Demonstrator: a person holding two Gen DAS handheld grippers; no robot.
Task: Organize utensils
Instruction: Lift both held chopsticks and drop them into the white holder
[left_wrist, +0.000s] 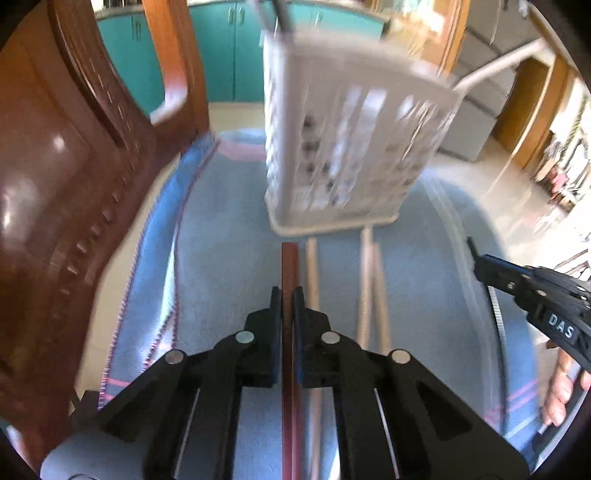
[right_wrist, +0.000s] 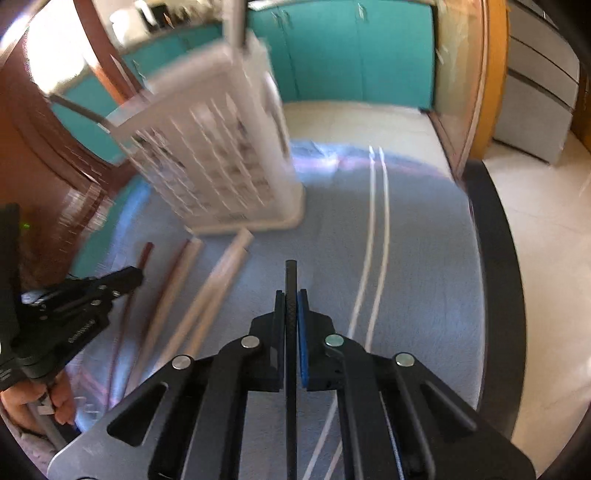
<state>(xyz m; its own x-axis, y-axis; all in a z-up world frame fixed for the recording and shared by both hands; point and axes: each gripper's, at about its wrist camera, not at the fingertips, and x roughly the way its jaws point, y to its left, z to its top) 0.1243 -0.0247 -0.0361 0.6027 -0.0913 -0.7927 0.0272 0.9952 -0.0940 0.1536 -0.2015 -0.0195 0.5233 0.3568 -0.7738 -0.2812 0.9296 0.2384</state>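
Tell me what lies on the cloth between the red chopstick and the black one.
Pale chopsticks lie between the red chopstick and the black chopstick, in the right wrist view.

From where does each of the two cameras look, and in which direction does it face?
Left wrist: sits on the left gripper, facing down-forward at the white slotted plastic basket on the blue cloth; shut on a dark red chopstick. The right gripper and fingers show.
Right wrist: sits on the right gripper, same direction; shut on a black chopstick. The left gripper shows.
Shared: basket, cloth, pale chopsticks.
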